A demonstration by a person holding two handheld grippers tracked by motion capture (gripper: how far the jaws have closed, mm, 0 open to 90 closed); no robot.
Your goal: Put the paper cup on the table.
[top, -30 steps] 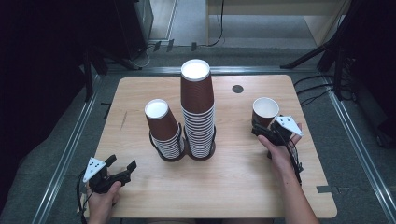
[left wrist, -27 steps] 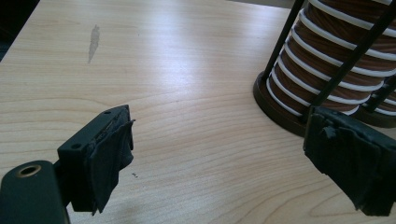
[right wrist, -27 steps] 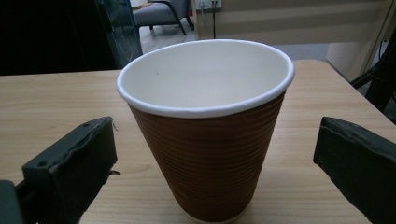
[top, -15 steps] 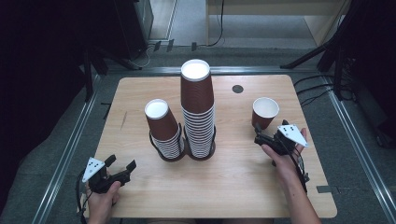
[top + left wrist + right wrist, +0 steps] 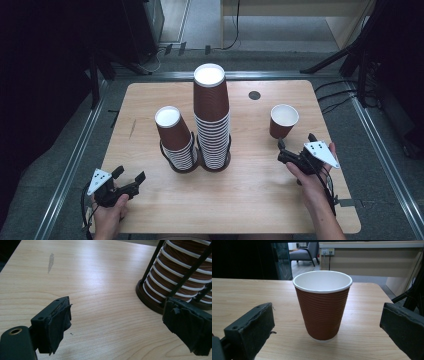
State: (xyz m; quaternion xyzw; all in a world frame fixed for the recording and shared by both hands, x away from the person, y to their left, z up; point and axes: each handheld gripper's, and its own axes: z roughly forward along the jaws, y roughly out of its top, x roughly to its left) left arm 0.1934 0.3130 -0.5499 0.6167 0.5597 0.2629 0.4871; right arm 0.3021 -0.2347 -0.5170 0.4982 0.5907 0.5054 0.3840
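The cup (image 5: 283,120) stands upright and alone on the right half of the table (image 5: 250,200), mouth up, brown ribbed wall, white rim and lining. In the right gripper view the cup (image 5: 322,305) sits centred ahead of my two black jaws, clear of both pads, with bare wood showing on either side of its base.

My right gripper (image 5: 296,150) lies just on the near side of the cup, apart from it, jaws spread wide and gripping nothing. The right hand (image 5: 309,180) holds it low over the table, near the right edge.

Left of the cup, well apart, two stacks of the same cups stand mouth down in a black wire holder (image 5: 200,162): a tall stack (image 5: 212,117) and, touching it on its left, a short stack (image 5: 175,137) that leans slightly.

My left gripper (image 5: 129,181) rests at the near left corner, far from the single cup. In the left gripper view its pads (image 5: 60,322) stand apart with only wood between them, so it holds nothing. The holder's base (image 5: 147,296) shows beyond the right jaw; whether that jaw touches it I cannot tell, probably not.
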